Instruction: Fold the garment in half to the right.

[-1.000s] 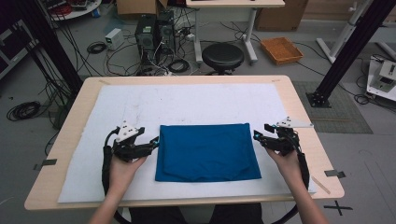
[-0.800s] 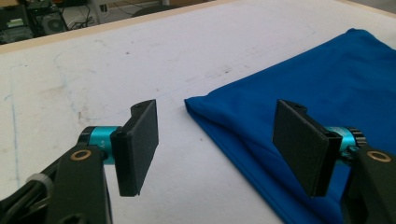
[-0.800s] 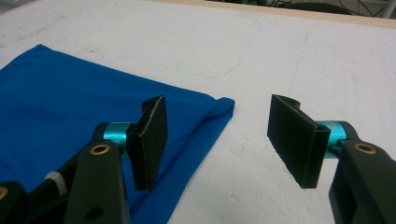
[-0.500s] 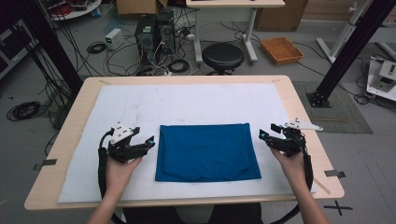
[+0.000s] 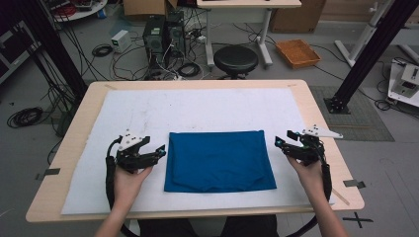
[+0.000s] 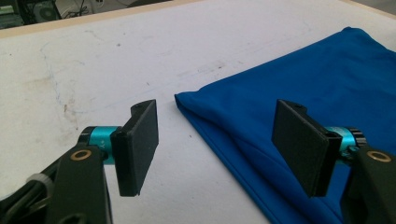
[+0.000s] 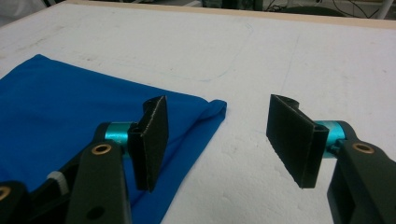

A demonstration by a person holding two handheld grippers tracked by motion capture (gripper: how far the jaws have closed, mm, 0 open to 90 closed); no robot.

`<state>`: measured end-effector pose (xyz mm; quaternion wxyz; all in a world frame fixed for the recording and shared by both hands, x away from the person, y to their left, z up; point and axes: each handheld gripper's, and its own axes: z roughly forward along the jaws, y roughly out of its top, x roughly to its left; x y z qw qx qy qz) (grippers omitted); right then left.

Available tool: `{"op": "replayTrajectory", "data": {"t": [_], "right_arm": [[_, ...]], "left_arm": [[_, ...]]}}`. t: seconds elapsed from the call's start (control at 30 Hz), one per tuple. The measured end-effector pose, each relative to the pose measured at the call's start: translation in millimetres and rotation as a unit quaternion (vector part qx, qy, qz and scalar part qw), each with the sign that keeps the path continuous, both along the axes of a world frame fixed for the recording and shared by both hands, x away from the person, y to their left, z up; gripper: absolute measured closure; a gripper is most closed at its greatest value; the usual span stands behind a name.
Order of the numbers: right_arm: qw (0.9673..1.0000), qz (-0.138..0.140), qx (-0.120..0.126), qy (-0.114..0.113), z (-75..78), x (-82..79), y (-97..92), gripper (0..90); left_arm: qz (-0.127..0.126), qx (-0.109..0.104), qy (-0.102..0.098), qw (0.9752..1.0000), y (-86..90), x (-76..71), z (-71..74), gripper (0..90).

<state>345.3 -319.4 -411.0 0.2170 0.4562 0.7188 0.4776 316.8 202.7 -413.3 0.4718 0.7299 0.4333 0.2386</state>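
Blue cloth (image 5: pixel 220 160) lies folded into a flat rectangle in the lower middle of the high view, resting on the white sheet (image 5: pixel 197 106) that covers the wooden table (image 5: pixel 316 113). I see my left gripper (image 5: pixel 159 152) at the lower left of that frame, just beside the cloth's left edge, and my right gripper (image 5: pixel 280 143) at the lower right, just beside the cloth's right edge. Neither one touches the fabric from what I can tell.

In the left gripper view, the two black jaws stand wide apart with nothing between the pads; the cloth's near corner (image 6: pixel 180 97) sits in the middle of the frame and its folded edge runs down toward the lower right, passing under the right-hand jaw. In the right gripper view, the jaws are likewise spread and hold nothing; the cloth's corner (image 7: pixel 219 106) shows at centre, with the fabric filling the left of the frame behind the left-hand jaw and bare white sheet on the right.
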Motion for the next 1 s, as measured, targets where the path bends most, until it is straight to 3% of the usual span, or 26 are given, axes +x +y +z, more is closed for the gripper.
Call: {"op": "replayTrajectory", "data": {"t": [0.2, 0.33, 0.47, 0.67, 0.83, 1.0], "right_arm": [[1.0000, -0.006, 0.004, -0.003, 1.3, -0.7, -4.0, 39.2], [1.0000, -0.007, 0.003, -0.001, 0.3, -1.4, -5.2, 39.3], [1.0000, -0.008, 0.001, -0.002, -0.6, -2.0, -6.5, 39.4], [0.9999, -0.009, 0.001, -0.005, 0.5, -2.4, -6.7, 39.4], [1.0000, -0.006, -0.003, -0.004, -0.1, -2.3, -4.2, 39.6], [1.0000, -0.004, -0.006, -0.005, -1.2, -1.2, -3.0, 39.6]], "left_arm": [[-0.007, -0.009, 0.013, 0.9999, -1.3, -7.5, 1.6, 31.0], [-0.011, -0.009, 0.021, 0.9997, -0.3, -18.8, -0.4, 31.0], [-0.013, -0.022, 0.029, 0.9992, 2.7, -30.5, -2.1, 31.0], [-0.007, -0.037, 0.067, 0.9971, 3.8, -44.3, -10.4, 31.7], [-0.004, -0.063, 0.111, 0.9918, 5.0, -50.9, -21.3, 34.9], [-0.015, -0.098, 0.165, 0.9813, 3.7, -53.6, -33.4, 42.2]]}}
